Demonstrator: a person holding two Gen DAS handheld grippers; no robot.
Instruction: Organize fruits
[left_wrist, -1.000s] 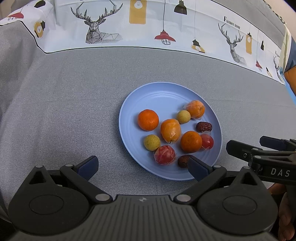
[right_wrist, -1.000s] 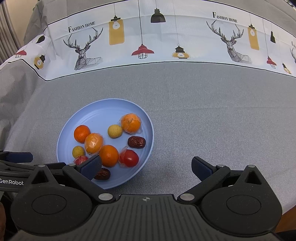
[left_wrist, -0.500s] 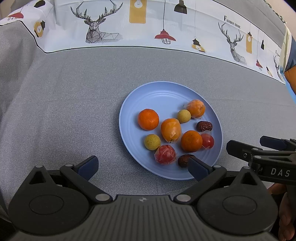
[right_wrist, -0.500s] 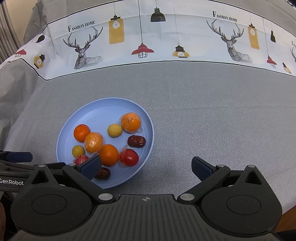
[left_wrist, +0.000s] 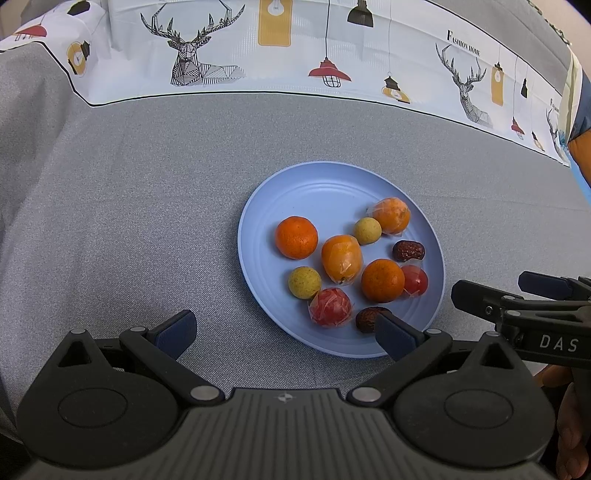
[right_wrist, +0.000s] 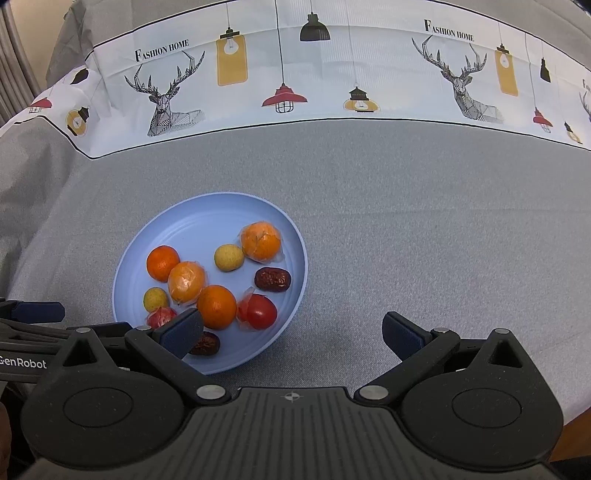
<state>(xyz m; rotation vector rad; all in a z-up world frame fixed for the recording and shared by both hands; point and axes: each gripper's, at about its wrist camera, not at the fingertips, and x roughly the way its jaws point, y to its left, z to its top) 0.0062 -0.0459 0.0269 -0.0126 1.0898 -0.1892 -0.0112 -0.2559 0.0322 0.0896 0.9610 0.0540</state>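
Fruit sits gathered on a pale blue plate (left_wrist: 295, 192) in the middle of the worktop (left_wrist: 129, 206), which is covered in grey cloth with a white border of printed stags and lamps along the far edge. On the plate I count two bare oranges, one toward the left (left_wrist: 296, 237) and one nearer the front right (left_wrist: 382, 280), plus two more oranges in clear wrap, one in the centre (left_wrist: 341, 259) and one at the back right (left_wrist: 392, 215). Two small yellow fruits lie among them, one at the front left (left_wrist: 304, 282) and one just beside the back wrapped orange (left_wrist: 367, 230). A wrapped red fruit (left_wrist: 330, 307) rests at the near edge, and another red one in wrap (left_wrist: 415, 280) touches the front orange. Two dark red dates complete the lot, one by the right rim (left_wrist: 408, 250) and one at the front (left_wrist: 366, 318), partly hidden behind a gripper finger.

The left gripper (left_wrist: 284, 330) hovers just in front of the plate, jaws spread wide and holding nothing, its right finger overlapping the plate's near rim. The right gripper (right_wrist: 293, 334) waits beside the plate to its right, also spread apart and empty, over bare cloth.
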